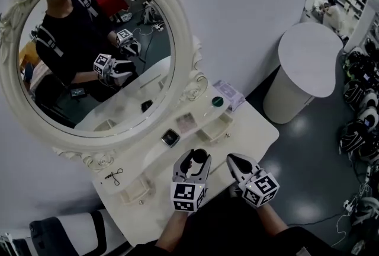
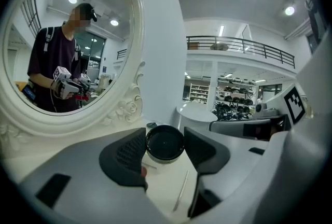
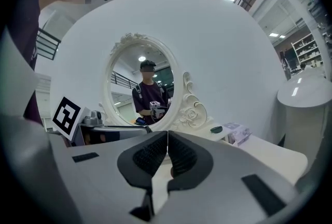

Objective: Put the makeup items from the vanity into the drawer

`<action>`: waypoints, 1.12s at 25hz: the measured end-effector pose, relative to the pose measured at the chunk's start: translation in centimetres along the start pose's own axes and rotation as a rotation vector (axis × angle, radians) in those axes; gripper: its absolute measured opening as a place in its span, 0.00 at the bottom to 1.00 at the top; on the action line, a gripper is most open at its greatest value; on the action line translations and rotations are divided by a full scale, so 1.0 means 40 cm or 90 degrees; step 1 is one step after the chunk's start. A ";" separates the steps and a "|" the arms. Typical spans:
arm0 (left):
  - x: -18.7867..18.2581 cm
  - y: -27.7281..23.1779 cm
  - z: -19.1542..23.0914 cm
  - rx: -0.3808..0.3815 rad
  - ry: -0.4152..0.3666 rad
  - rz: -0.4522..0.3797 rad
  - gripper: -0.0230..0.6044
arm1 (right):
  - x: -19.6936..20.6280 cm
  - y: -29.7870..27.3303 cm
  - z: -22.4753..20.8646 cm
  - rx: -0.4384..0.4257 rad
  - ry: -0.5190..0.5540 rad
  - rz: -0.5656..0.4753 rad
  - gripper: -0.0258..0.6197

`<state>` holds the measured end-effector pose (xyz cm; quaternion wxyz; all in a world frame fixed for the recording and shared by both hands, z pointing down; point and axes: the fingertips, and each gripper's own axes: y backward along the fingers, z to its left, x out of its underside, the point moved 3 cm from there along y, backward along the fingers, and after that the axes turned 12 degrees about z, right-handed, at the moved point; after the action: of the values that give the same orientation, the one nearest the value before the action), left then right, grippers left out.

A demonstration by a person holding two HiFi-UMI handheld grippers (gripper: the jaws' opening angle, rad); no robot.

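Jar (image 2: pixel 165 141), round, black-lidded, pinched between the jaws of the left claw (image 2: pixel 165 149) above the table's (image 1: pixel 251 130) front edge; jar's lower body is hidden by the pads. Right claw (image 3: pixel 167 151) just beside it, jaws pressed together, empty. Farther back on the table: square compact (image 1: pixel 170 138), pale palette (image 1: pixel 185 123), green disc (image 1: pixel 218 101), lilac box (image 1: pixel 228 94), print illegible. Oval mirror (image 1: pixel 89 47) behind.

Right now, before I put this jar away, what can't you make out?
- Jar contents: left gripper view, only its black lid shows.
- Vanity's near edge: head view, left gripper and right gripper cover it.
- Small metal tool: head view, too small to identify.
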<state>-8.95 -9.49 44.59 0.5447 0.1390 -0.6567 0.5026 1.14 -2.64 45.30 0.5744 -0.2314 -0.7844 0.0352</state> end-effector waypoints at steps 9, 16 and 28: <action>0.011 -0.061 0.015 0.044 -0.011 0.022 0.40 | 0.027 -0.007 -0.019 0.046 -0.016 0.010 0.08; 0.002 -0.158 0.018 0.039 0.001 0.040 0.40 | 0.012 -0.040 -0.102 0.040 -0.021 0.022 0.08; -0.013 -0.301 0.033 0.014 0.022 0.068 0.40 | -0.006 -0.093 -0.223 0.017 -0.036 0.048 0.08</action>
<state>-0.73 -16.23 50.39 0.5267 0.1011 -0.6485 0.5402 8.16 -7.95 49.28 0.5534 -0.2519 -0.7905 0.0737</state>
